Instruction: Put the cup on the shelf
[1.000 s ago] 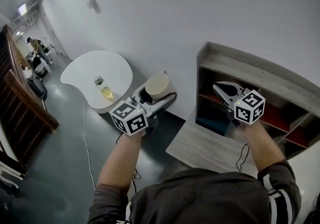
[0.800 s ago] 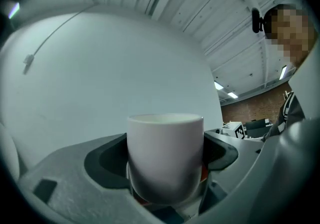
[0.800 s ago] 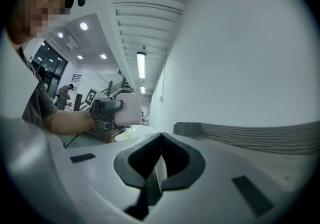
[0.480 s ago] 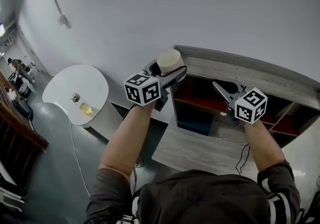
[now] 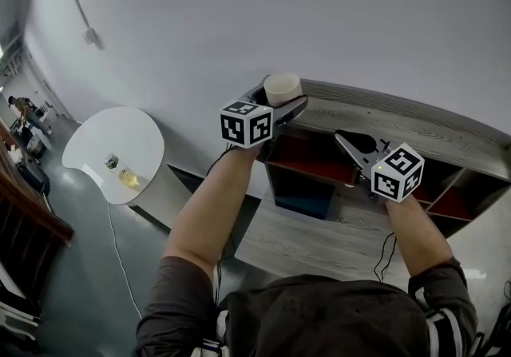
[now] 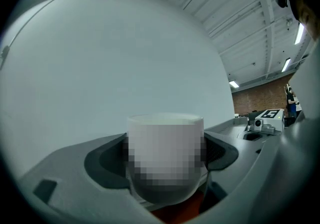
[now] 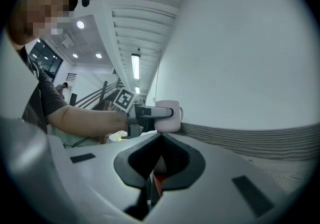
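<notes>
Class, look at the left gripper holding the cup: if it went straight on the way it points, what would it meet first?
Probably the white wall: beyond the cup in the left gripper, only wall shows. The shelf top lies to its right. Depth is unclear.

The head camera looks steeply down over both forearms onto the top of the shelf (image 5: 415, 128). The left gripper's (image 5: 282, 101) camera sits very close behind the cup (image 6: 165, 125), facing the white wall (image 6: 100, 57) (tilted upward, it seems). The right gripper's (image 5: 351, 140) camera looks sideways along the shelf top. All three views share the cup.
</notes>
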A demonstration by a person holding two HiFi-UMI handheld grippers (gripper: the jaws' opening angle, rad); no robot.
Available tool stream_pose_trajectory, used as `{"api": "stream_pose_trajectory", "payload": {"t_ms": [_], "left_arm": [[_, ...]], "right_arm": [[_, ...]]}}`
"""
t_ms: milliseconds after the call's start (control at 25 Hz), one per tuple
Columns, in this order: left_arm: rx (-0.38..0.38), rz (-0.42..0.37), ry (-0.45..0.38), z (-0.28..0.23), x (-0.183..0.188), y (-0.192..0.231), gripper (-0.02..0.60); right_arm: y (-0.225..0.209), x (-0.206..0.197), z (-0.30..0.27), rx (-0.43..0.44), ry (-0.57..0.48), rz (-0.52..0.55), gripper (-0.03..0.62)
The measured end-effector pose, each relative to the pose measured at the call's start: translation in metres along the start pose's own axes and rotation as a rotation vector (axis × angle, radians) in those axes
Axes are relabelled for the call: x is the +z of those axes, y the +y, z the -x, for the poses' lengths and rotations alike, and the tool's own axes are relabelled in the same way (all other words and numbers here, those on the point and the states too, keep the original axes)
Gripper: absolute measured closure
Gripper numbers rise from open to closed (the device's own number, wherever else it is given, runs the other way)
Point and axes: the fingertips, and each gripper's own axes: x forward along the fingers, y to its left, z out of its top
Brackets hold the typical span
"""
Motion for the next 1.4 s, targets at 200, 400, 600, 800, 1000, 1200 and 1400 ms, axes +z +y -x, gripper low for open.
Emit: {"api": "stream_pose_trajectory", "payload": {"t_ms": [200,400,600,800,1000,1200,1400], "left_arm": [[0.033,0.0,0.039,-0.013,-0.012,0.012,0.152],[0.045,-0.023,0.07,-0.023,-0.021,0.018,0.152],[0.062,-0.053,0.097,-0.033,-0.027,0.022,0.152],[0.082,-0.111,0.148,-0.041,-0.035,0.02,0.152],[0.097,-0.135,0.134,-0.038,-0.036,0.019,0.152],[0.112,-0.155,0.15,-0.04,-0.038,0.017,0.152],[0.14,-0.155,0.149,-0.037,-0.035,0.02,0.15]], "right_arm": [[-0.003,-0.005,-0.004,0.017,0.003,-0.002,0.602],[-0.004,-0.006,-0.01,0.027,0.003,-0.006,0.602],[-0.005,-0.01,-0.013,0.028,0.01,-0.014,0.602],[-0.004,-0.015,-0.015,0.033,0.015,-0.021,0.602],[0.002,-0.019,-0.019,0.045,0.021,-0.023,0.602],[0.004,-0.017,-0.02,0.051,0.021,-0.02,0.602],[0.007,-0.018,-0.021,0.058,0.025,-0.015,0.602]]}}
